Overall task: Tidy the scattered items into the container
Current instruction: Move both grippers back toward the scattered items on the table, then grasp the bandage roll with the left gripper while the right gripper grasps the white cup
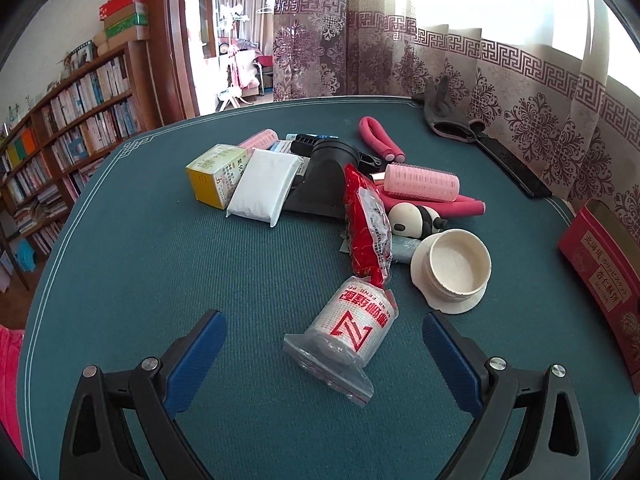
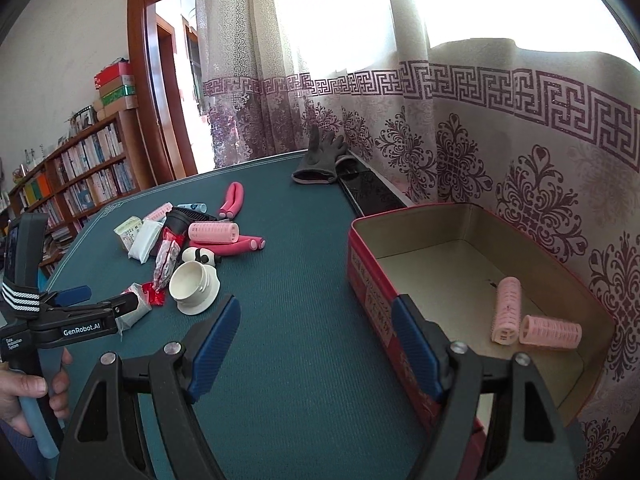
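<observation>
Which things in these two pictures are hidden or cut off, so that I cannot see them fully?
- Red tin: left wrist view, cut by the right edge.
- Grey roll: left wrist view, mostly under the red packet.
- Blue tube: right wrist view, too small, behind the black nozzle.
- Tin's near corner: right wrist view, behind the right gripper.

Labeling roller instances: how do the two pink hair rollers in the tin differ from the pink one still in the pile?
The two rollers in the red tin, the paler roller and its neighbor, lie on the tin's bare floor; the pile roller rests atop pink foam curler rods. The tin pair touch at an angle; the pile one lies alone. All are pink, ribbed, lying on their sides.
</observation>
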